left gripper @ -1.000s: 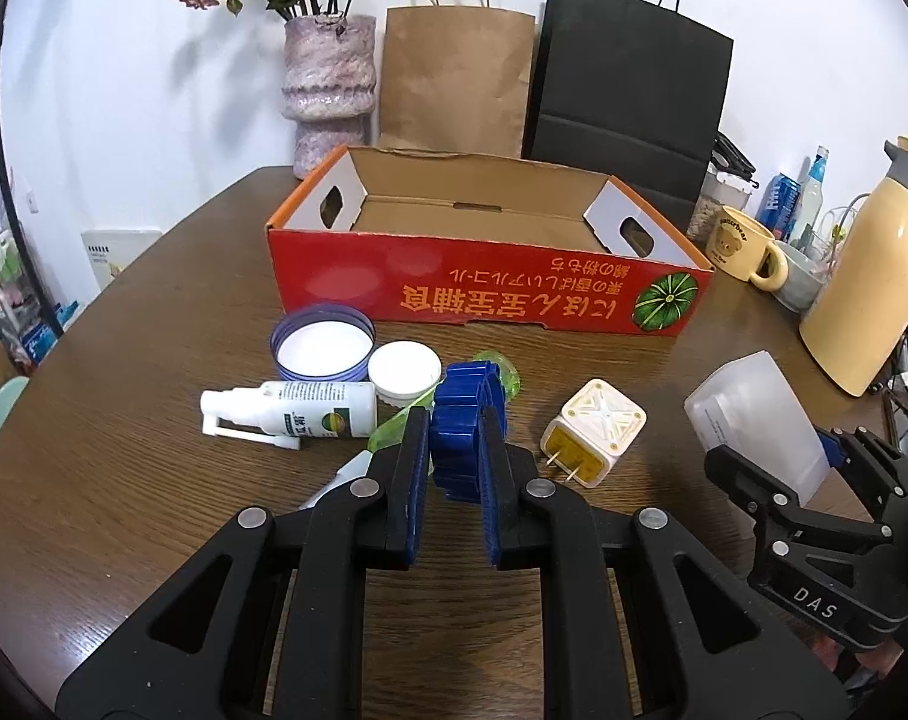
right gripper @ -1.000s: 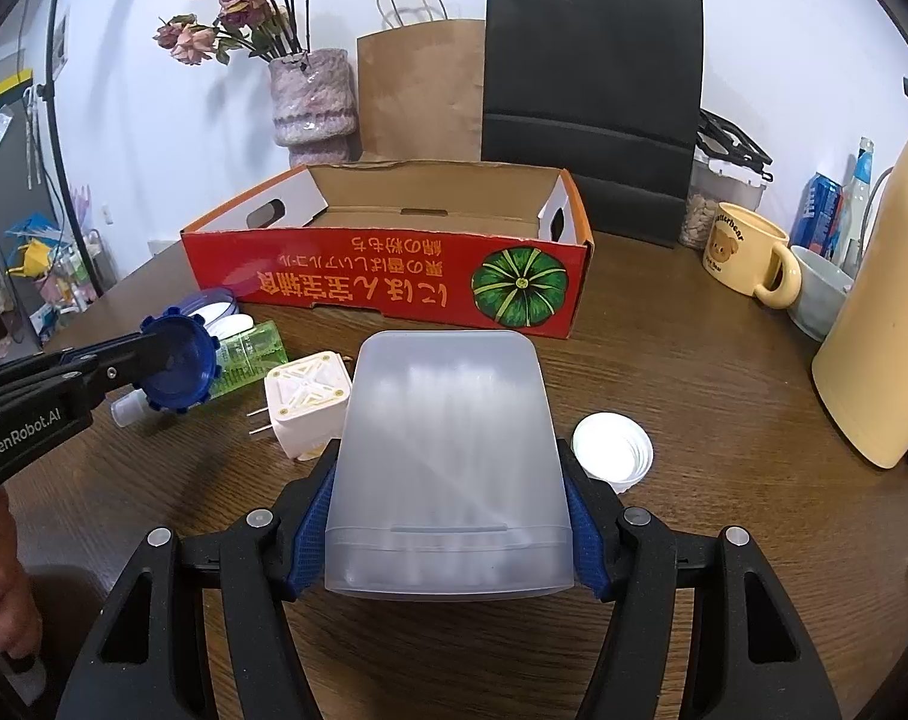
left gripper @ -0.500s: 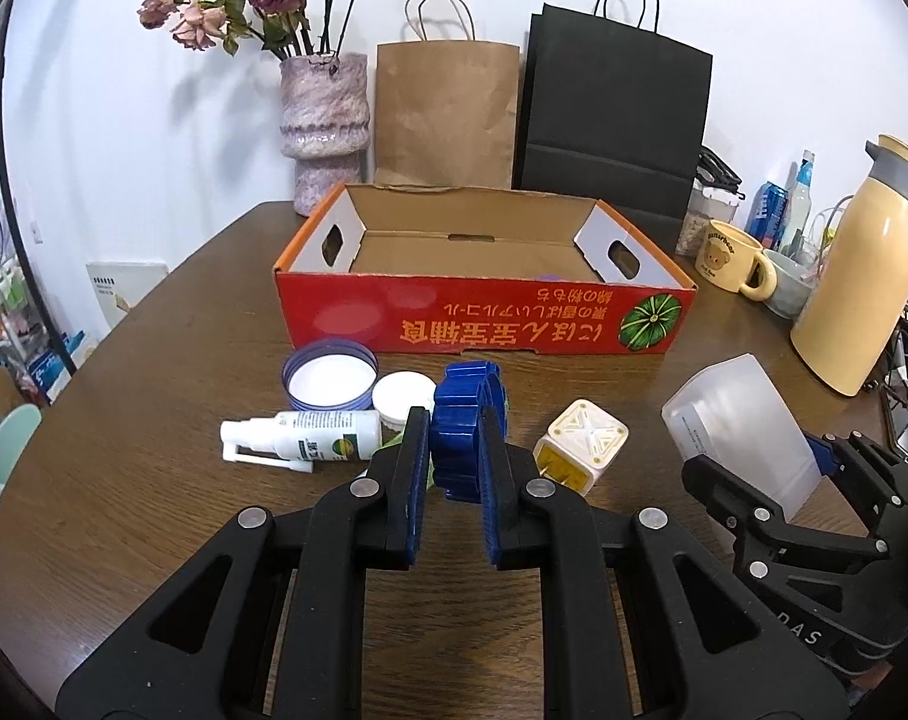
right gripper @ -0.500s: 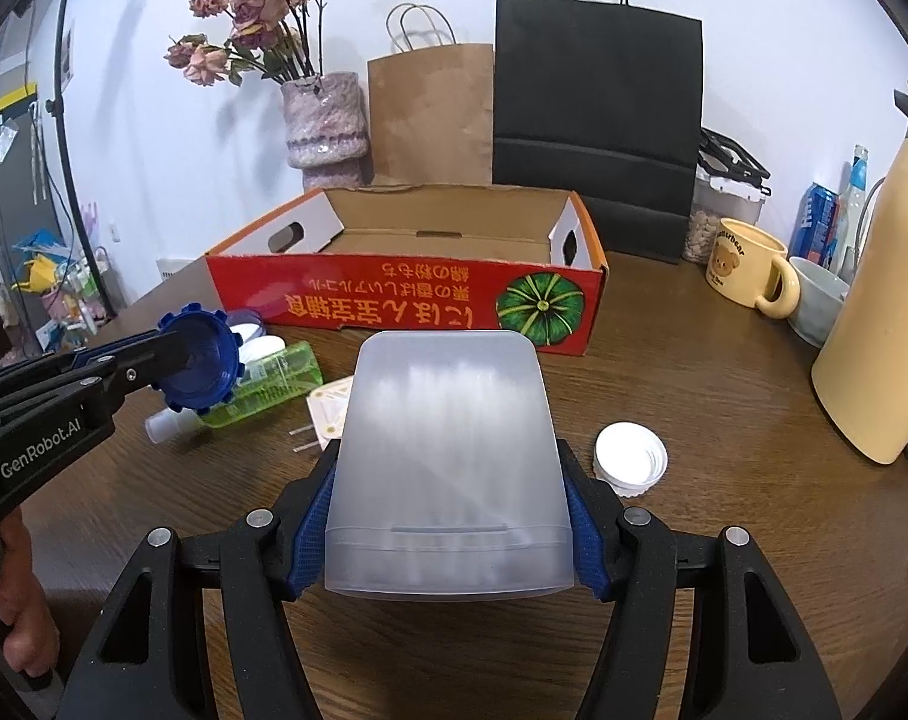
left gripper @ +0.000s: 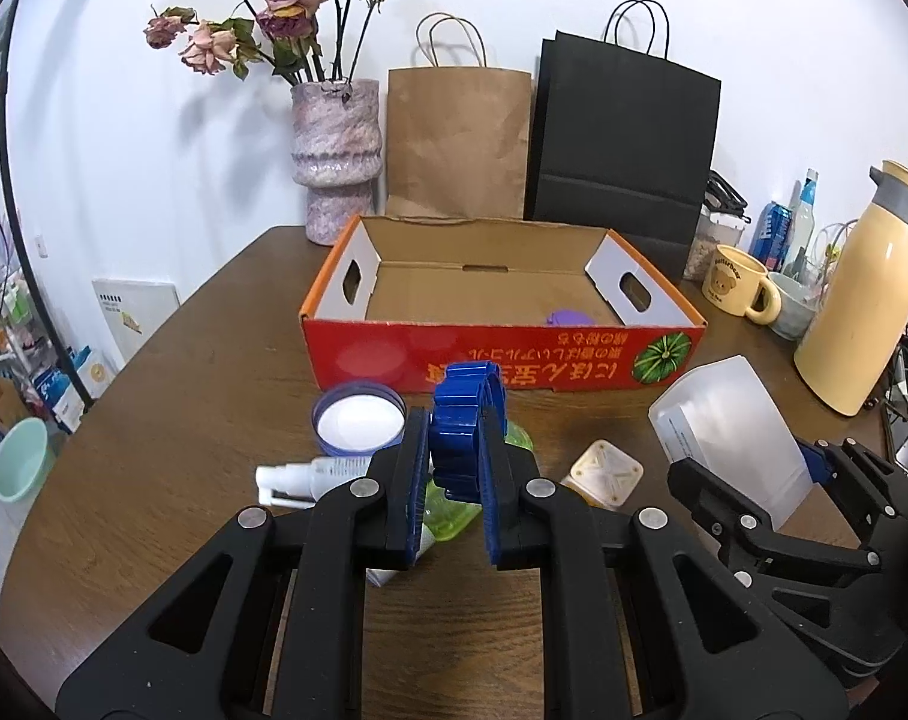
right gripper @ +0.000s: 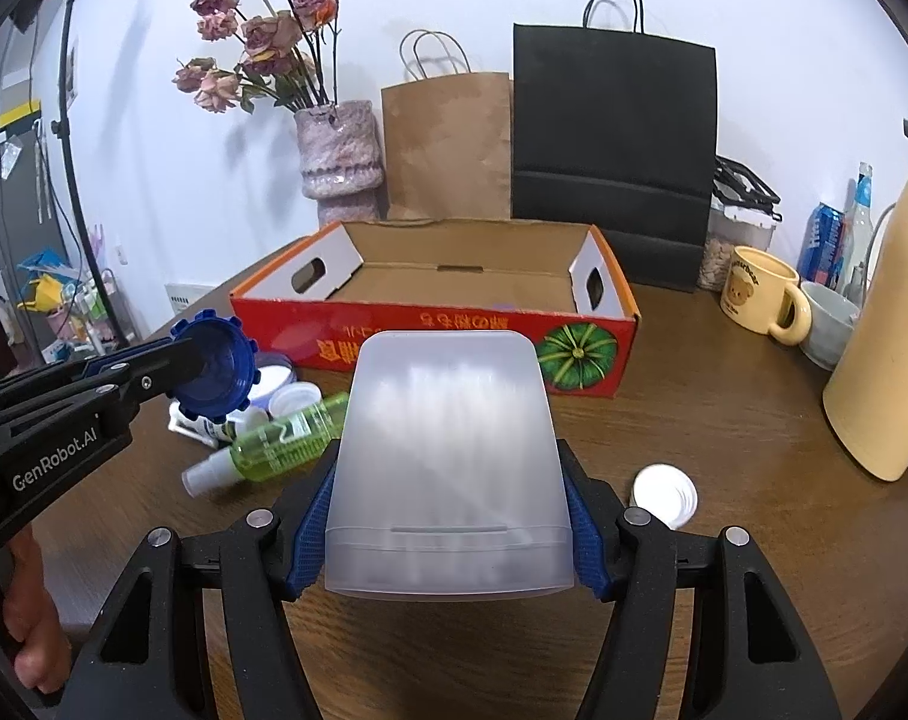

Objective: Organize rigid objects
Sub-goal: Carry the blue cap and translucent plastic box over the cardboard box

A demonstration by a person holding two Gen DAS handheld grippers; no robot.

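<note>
A ridged blue cap (left gripper: 467, 429) is clenched edgewise in the left tool (left gripper: 454, 480), a frosted tub (right gripper: 451, 468) gripped at its walls by the right tool (right gripper: 448, 540), both above the desk (right gripper: 724, 420) before the box (right gripper: 454, 330); both look light, stiff, possibly slippery.

The cardboard box (left gripper: 502, 354) lies open on top; bottles (right gripper: 280, 450) and lids (left gripper: 358, 423) crowd the table in front of it.

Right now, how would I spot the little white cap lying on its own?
Find the red box on the table. The white cap lies on bare wood to the right of the frosted tub, toward the cream flask. It alone lies apart from the bottles.
</note>
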